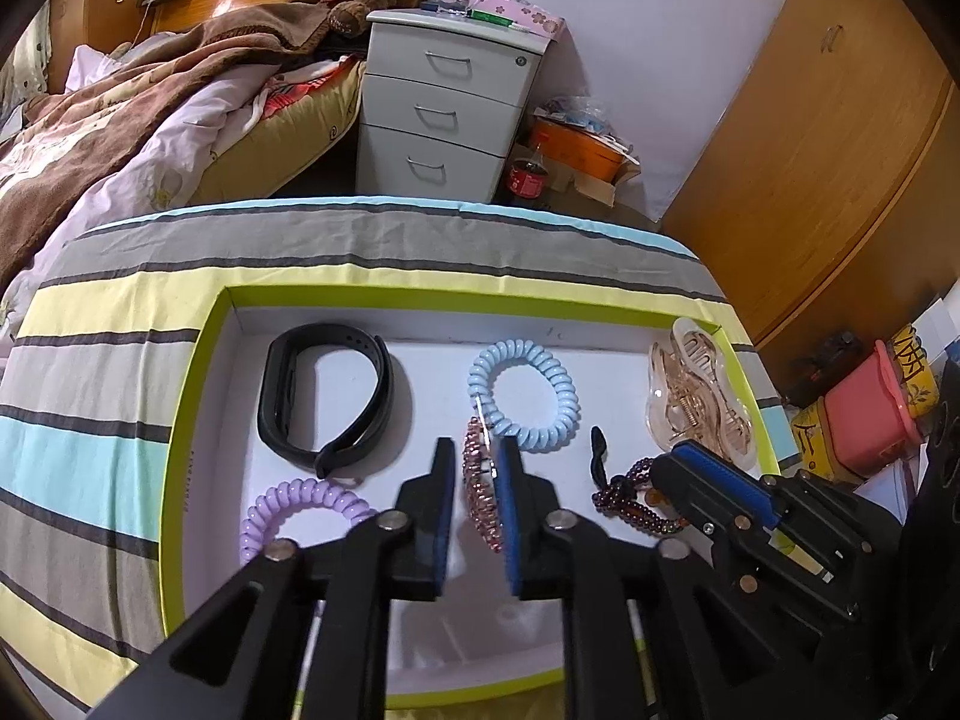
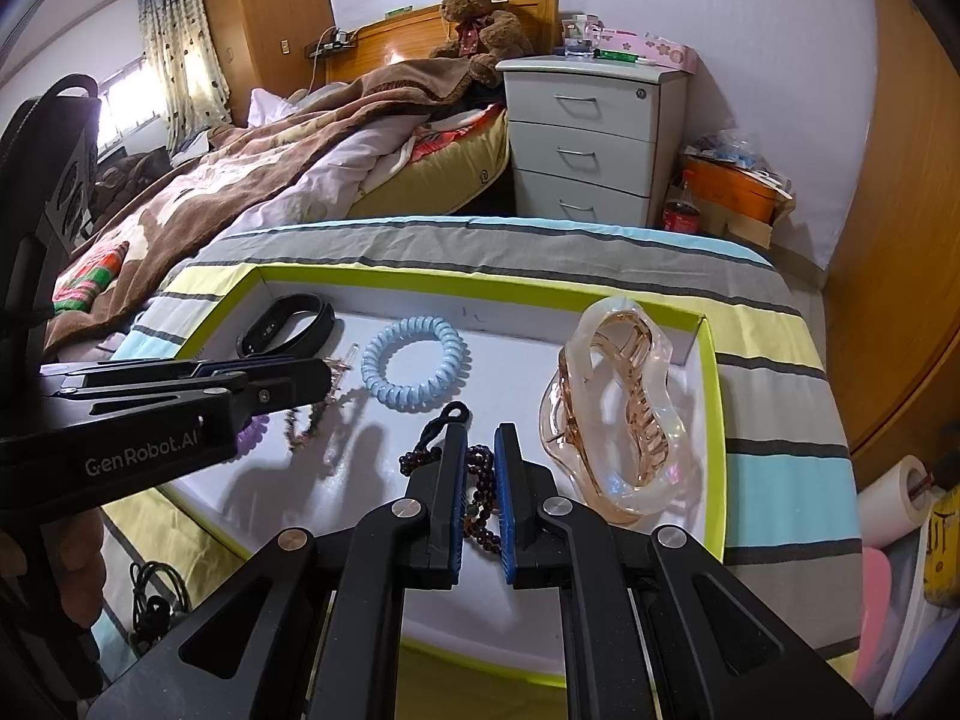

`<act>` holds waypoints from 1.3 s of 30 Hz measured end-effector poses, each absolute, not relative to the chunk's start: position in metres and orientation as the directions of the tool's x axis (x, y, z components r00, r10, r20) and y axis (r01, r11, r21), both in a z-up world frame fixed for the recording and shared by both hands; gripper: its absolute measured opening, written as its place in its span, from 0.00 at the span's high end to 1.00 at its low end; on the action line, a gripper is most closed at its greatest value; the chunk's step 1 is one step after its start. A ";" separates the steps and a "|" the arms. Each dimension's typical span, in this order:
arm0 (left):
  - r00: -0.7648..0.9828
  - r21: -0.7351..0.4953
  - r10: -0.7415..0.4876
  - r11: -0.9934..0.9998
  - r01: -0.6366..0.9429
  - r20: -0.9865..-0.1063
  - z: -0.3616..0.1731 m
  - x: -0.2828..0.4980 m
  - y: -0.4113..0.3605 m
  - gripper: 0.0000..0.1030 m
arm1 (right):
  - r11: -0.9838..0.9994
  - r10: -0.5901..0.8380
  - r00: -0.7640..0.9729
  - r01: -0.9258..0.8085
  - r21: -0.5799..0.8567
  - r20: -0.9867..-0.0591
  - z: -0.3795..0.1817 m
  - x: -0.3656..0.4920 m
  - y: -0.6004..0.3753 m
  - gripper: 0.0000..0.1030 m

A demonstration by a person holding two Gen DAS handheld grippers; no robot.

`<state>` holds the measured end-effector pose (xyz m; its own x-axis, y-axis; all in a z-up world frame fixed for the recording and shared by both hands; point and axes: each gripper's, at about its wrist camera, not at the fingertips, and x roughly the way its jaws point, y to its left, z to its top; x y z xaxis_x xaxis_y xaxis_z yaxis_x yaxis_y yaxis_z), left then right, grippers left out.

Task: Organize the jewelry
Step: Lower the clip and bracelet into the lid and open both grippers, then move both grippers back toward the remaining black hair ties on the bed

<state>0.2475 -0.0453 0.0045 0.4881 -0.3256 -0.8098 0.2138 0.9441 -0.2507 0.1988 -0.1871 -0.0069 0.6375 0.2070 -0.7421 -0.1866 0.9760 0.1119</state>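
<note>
**Both grippers down in the tray**

Your left gripper (image 1: 477,462) stands narrowly parted around the pink rhinestone clip (image 1: 480,492); whether its pads still press, I cannot tell. Your right gripper (image 2: 480,450) is clamped on the dark bead bracelet (image 2: 480,504). Beyond lie the blue coil tie (image 1: 523,396) and black wristband (image 1: 327,396), inside the green-rimmed tray (image 1: 180,420).

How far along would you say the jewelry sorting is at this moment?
Mostly done: the black band, blue coil tie, purple coil tie and claw clip already lie apart in the tray. In hand: the left gripper straddles the rhinestone clip; the right gripper pinches the dark bead bracelet. Left: setting those two down.
</note>
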 end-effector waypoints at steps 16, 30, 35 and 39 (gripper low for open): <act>0.511 -0.244 -0.317 0.948 0.206 -0.799 0.015 0.240 -0.038 0.69 | 0.980 0.194 0.662 -0.169 0.109 -0.724 0.004 0.188 -0.189 0.76; 0.547 -0.248 -0.321 0.947 0.206 -0.773 0.038 0.207 -0.024 0.61 | 0.979 0.200 0.693 -0.166 0.116 -0.692 0.024 0.157 -0.188 0.76; 0.585 -0.266 -0.325 0.946 0.187 -0.743 0.051 0.185 -0.004 0.58 | 0.973 0.228 0.698 -0.181 0.140 -0.679 0.029 0.139 -0.185 0.74; 0.615 -0.282 -0.312 0.948 0.148 -0.724 0.056 0.168 0.018 0.56 | 0.964 0.263 0.694 -0.213 0.159 -0.670 0.031 0.126 -0.176 0.55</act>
<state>0.1676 0.0179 0.0563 0.6152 -0.3117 -0.7241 0.1478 0.9478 -0.2825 0.1264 -0.1762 0.0312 0.6938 0.2631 -0.6704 -0.2125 0.9642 0.1585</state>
